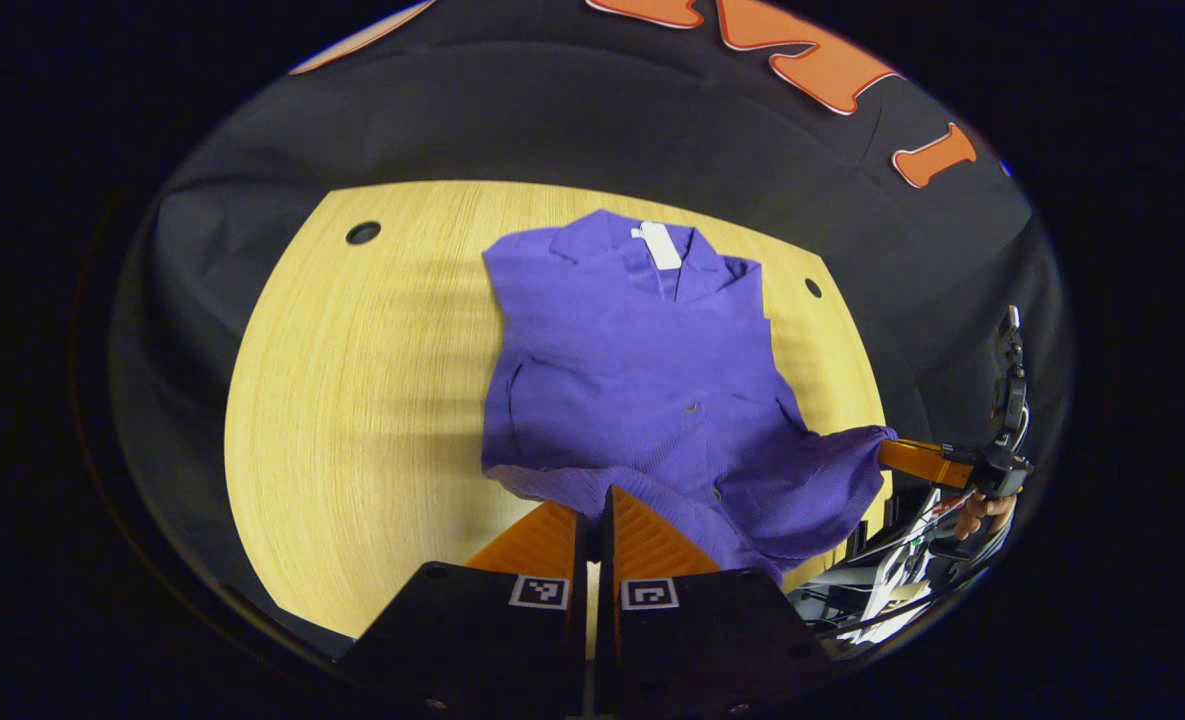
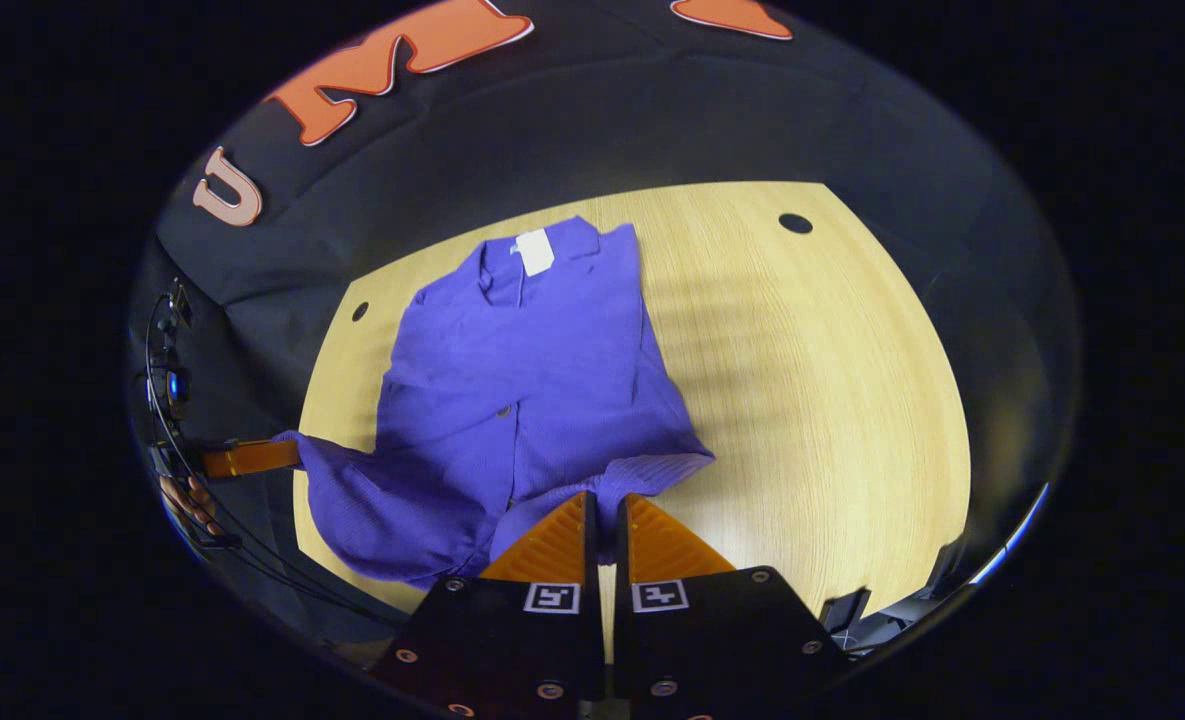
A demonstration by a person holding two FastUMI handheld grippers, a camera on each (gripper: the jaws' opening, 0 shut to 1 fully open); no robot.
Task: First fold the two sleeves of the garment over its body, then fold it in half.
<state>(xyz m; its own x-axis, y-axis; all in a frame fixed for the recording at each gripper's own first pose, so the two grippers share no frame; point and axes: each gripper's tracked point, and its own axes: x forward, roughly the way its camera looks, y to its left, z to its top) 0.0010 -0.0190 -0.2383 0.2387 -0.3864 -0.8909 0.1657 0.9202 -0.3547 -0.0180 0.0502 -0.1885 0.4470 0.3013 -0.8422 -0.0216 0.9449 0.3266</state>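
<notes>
**Both grippers on the hem, half-fold about to go**

Left gripper view: purple garment (image 1: 642, 380) lies flat on the wooden table (image 1: 352, 400), collar at the far end, hem nearest the camera. Sleeves look already tucked over the body, so judging by that we're at the fold-in-half step. Left gripper (image 1: 592, 520) sits at the near hem, fingers pinched nearly together w/ the ribbed edge of cloth between them. Off to the right, the other gripper has the opposite hem corner, cloth pulled out taut past the table edge, a hand (image 1: 987, 510) behind it.

Right gripper view: same garment (image 2: 522, 380), collar far, hem near. Right gripper (image 2: 604, 525) closed down tight on the hem edge, fabric bunched up around the tips. Far left, the other gripper clamps its corner and lifts it off the table (image 2: 832, 380).

Why two corners? Prob. so the hem travels level toward the collar w/o sagging.

Writing: white neck tag (image 2: 534, 251) inside the collar, too small to read. Square coded markers on the gripper bodies, no readable text.
</notes>
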